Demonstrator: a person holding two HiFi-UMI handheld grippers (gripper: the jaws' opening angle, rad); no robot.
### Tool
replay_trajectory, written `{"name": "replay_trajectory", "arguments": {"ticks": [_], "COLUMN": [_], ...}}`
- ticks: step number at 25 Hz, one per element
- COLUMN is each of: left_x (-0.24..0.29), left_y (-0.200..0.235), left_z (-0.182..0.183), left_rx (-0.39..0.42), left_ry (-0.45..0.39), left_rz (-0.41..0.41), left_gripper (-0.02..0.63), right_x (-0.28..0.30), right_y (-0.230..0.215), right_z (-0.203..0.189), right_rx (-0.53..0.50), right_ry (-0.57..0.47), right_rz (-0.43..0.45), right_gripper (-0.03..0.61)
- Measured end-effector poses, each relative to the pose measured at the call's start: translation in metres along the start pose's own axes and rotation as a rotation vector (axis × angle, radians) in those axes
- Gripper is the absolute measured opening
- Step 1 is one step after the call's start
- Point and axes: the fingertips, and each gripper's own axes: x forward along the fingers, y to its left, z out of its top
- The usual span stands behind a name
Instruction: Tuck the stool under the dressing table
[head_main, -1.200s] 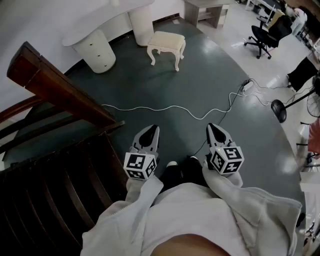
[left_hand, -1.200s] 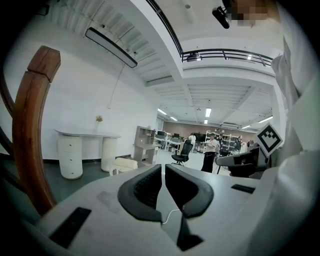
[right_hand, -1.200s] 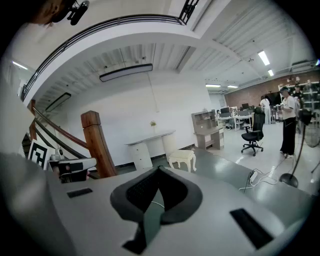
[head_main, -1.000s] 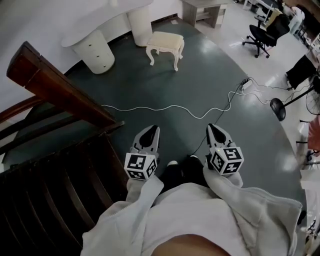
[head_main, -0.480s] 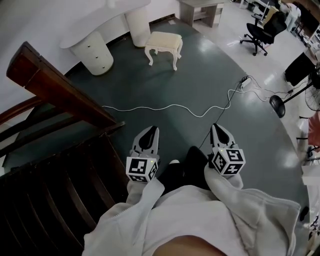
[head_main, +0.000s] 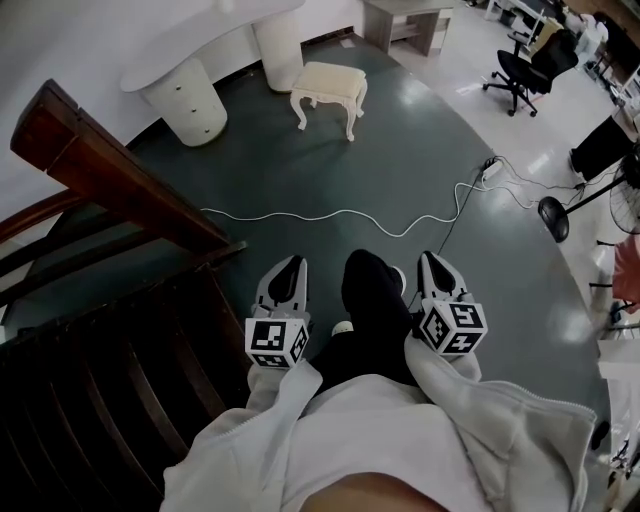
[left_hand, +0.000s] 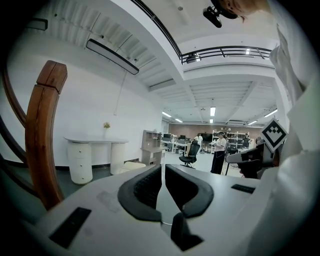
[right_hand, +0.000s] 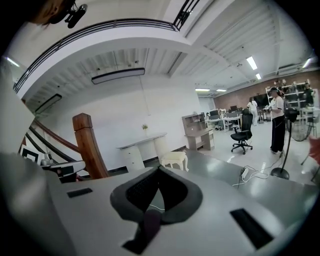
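A cream stool (head_main: 330, 88) stands on the dark floor far ahead, just in front of the white dressing table (head_main: 190, 70) and to its right. Both grippers are held low, close to my body and far from the stool. My left gripper (head_main: 290, 268) is shut and holds nothing. My right gripper (head_main: 432, 262) is shut and empty too. Over the left gripper (left_hand: 163, 167) the left gripper view shows the dressing table (left_hand: 95, 142) and part of the stool (left_hand: 131, 165). Beyond the right gripper (right_hand: 159, 169) stand the stool (right_hand: 174, 159) and the table (right_hand: 142, 140).
A dark wooden stair banister (head_main: 110, 180) rises at my left. A white cable (head_main: 330, 215) runs across the floor between me and the stool, ending at a power strip (head_main: 490, 168). An office chair (head_main: 525, 65) and a fan stand (head_main: 553, 215) are at the right.
My dark trouser leg has stepped forward between the two grippers. The grippers have hardly moved and both stay shut.
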Motion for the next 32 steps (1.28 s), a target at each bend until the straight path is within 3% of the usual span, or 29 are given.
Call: {"name": "replay_trajectory", "arguments": {"ticks": [8,15,32], "left_x": [0.044,0.128,0.316], "left_y": [0.023,0.054,0.070], "left_z": [0.006,0.026,0.061], "left_rx": [0.024,0.004,-0.056], "left_ry": [0.010,-0.037,0.009], "left_rz": [0.041,0.071,0.037], "left_gripper": [0.032,0.032,0.032], "right_x": [0.055,0.137,0.284], "right_y": [-0.015,-0.026,-0.127], "right_z": [0.012,0.052,0.138], "right_rx": [0.004,-0.044,-0.023], "right_ry": [0.015,-0.014,0.020], "right_rz": [0.041,0.098,0.104], "right_gripper": [0.048,0.048,0.048]}}
